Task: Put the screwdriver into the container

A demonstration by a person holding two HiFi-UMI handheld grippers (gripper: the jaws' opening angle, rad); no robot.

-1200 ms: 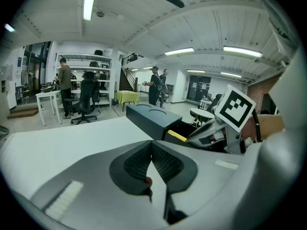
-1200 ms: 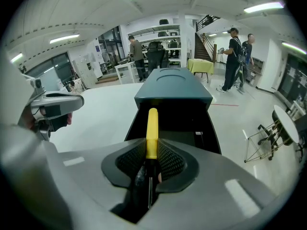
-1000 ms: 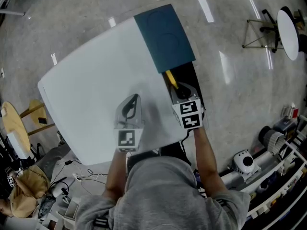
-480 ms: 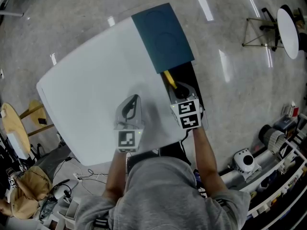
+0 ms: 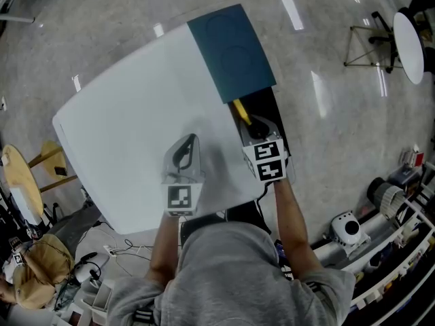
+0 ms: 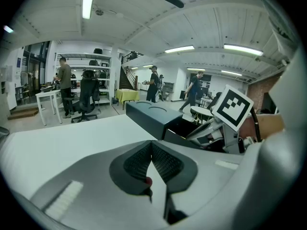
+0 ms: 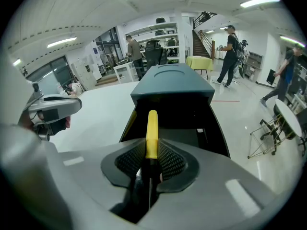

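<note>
**A:** Fingers (image 7: 170, 161) on your right gripper (image 7: 151, 155) have the screwdriver (image 7: 152, 133) by its yellow handle. The pads touch it on both sides, though they are just starting to ease apart.

**B:** And your left gripper (image 6: 151, 162)?

**A:** Its fingers are closed with nothing between them. You have it over the white counter (image 5: 136, 107), left of the container (image 7: 192, 116), probably to keep it out of the way.

**B:** Where is the screwdriver relative to the container?

**A:** It is over the container's near end, with the handle pointing forward into the dark opening. You seem to hold it there so that it falls inside when released, not onto the counter.

**B:** Is anything blocking it?

**A:** No. The teal lid (image 7: 171, 83) sits at the container's far end, leaving the opening clear.
</note>
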